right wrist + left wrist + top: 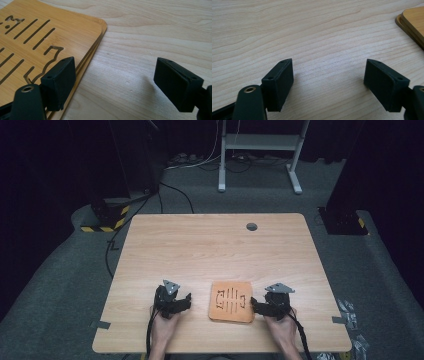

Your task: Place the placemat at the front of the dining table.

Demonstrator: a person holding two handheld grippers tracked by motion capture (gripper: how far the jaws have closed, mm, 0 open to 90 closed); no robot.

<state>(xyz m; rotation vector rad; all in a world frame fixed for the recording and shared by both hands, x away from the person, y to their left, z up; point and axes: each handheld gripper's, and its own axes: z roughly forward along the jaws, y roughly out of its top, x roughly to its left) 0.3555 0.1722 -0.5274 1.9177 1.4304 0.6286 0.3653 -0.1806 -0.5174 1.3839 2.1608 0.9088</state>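
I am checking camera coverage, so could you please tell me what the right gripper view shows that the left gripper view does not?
Only the right gripper view shows the bamboo board's slotted cut-outs, with one jaw over the board's edge. Only the left gripper view shows both jaws over bare table, with the board just a corner at upper right. Both show open jaws holding nothing, the light wood table and some part of the board.

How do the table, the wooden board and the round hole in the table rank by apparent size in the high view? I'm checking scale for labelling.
Largest to smallest:
1. table
2. wooden board
3. round hole
The hole lies farther from the camera, so it looks a little smaller than it is, but the order is clear.
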